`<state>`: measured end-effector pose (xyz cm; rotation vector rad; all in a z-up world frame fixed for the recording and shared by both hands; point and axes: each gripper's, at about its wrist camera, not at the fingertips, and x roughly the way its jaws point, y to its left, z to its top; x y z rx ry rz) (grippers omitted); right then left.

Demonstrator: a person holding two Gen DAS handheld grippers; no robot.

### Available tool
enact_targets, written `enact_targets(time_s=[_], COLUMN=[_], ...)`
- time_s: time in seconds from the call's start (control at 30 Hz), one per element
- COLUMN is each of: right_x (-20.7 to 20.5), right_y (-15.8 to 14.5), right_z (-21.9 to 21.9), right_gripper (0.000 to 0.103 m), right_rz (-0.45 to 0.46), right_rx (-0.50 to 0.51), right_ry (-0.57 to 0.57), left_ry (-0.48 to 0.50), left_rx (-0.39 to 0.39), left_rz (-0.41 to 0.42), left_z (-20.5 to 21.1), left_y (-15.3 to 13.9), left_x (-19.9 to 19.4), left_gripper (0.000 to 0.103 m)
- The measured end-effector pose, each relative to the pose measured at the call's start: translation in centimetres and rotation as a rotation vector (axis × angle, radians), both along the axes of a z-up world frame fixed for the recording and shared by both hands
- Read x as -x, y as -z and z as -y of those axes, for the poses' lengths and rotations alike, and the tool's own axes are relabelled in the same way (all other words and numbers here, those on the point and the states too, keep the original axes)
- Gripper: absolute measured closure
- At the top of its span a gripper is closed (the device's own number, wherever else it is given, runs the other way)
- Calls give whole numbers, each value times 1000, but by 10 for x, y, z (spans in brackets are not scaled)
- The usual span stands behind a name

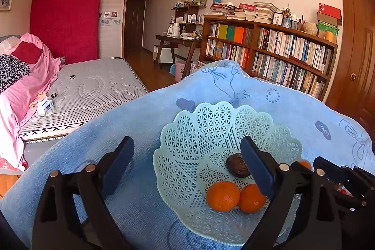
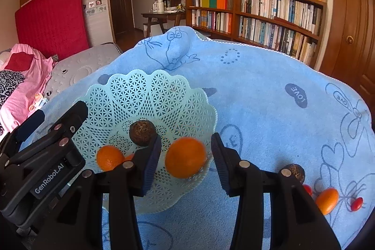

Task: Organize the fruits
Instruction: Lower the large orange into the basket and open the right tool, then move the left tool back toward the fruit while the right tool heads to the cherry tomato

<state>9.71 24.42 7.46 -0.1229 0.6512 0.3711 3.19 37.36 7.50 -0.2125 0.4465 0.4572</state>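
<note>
Nearest me, my right gripper [image 2: 186, 162] stands wide, a blurred round orange tangerine [image 2: 185, 157] loose between its fingers over the pale green lattice plastic basket [image 2: 150, 86]. My left gripper [image 1: 187, 168] gapes empty. Blue cartoon-print towel [image 2: 269, 86] underneath (bookshelf [image 2: 257, 8] beyond). Right of it: dark wrinkled fruit [image 2: 296, 171], orange kumquat [image 2: 327, 200].
</note>
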Motion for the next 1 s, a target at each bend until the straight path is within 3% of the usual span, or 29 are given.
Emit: enact_targets(time_s=[0.1,0.37,0.6,1.0], right_x=[7,19,29,38], right_y=[-4,-8,-4,-2], right_z=[1,7,26,85], right_gripper=[52,52,51,51], right_rz=[50,96,114,95], right_rx=[32,82,131,131], right_ry=[10,40,112,237], left_ry=[1,-2,31,127], left_rx=[2,-12,-57,-148], left_rz=[0,9,17,16], left_z=[0,3,15,48], left_y=[0,-1,-3,-2], left_x=[0,1,3,3], left_gripper=[9,9,9,9])
